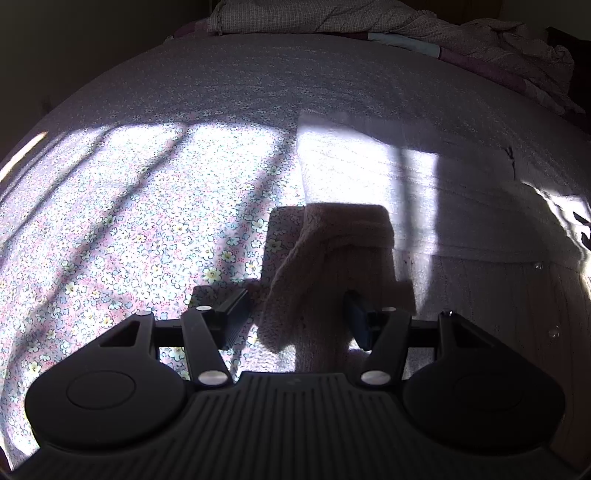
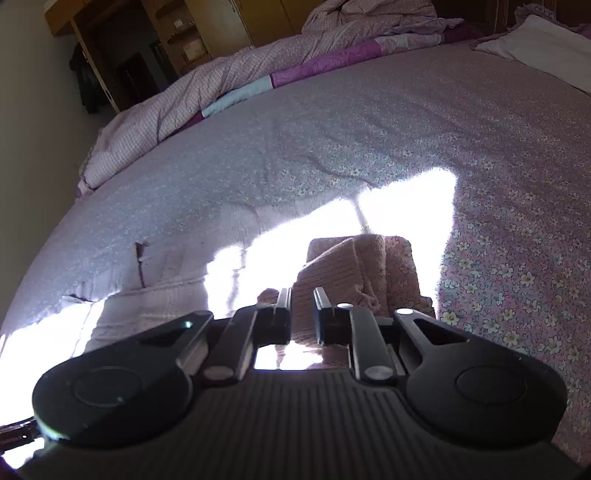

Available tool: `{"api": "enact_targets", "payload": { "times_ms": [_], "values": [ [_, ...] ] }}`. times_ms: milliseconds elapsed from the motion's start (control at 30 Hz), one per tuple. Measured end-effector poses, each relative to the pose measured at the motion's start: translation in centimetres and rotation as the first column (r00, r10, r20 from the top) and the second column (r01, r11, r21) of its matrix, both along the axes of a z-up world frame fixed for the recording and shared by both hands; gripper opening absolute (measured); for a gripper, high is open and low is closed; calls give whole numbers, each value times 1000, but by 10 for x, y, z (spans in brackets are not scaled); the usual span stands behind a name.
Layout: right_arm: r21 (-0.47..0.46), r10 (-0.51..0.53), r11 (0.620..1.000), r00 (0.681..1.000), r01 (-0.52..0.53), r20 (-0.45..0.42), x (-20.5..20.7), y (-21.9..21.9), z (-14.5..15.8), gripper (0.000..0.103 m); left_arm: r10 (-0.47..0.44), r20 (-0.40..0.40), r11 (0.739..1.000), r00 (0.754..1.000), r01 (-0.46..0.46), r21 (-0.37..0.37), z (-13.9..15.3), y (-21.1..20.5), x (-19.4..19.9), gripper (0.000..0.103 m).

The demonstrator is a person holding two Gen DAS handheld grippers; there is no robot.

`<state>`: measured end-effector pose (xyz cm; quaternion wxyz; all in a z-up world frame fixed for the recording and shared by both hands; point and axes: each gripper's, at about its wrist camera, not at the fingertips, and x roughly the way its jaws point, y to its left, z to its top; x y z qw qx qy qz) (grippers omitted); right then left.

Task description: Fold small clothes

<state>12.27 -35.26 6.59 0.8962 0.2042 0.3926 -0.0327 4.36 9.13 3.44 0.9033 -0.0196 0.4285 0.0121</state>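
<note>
A small pale pink knitted garment lies spread on the floral bed sheet; its flat part shows in the left wrist view (image 1: 424,192) and in the right wrist view (image 2: 177,273). My left gripper (image 1: 295,314) is open, with a lifted fold of the pink knit (image 1: 332,266) hanging between its fingers and against the right finger (image 1: 356,325). My right gripper (image 2: 302,314) is shut on a fold of the same pink knit (image 2: 340,269), held up off the sheet. Strong sunlight washes out much of the garment.
The floral bed sheet (image 1: 129,229) covers the mattress. A rumpled checked quilt (image 2: 177,99) is piled along the far edge. A white pillow (image 2: 546,48) lies at the far right. Wooden cupboards (image 2: 207,33) stand beyond the bed.
</note>
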Motion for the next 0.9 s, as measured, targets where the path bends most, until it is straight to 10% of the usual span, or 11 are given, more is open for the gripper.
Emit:
{"api": "enact_targets", "payload": {
  "times_ms": [300, 433, 900],
  "values": [
    [14, 5, 1000, 999, -4, -38, -16, -9, -7, 14, 0, -16, 1000, 1000, 0, 12, 2, -5, -6, 64],
    [-30, 32, 999, 999, -32, -28, -37, -8, 9, 53, -14, -10, 1000, 1000, 14, 25, 8, -8, -16, 64],
    [-226, 420, 880, 907, -417, -34, -117, 49, 54, 53, -161, 3, 984, 987, 160, 77, 36, -3, -64, 64]
  ]
}}
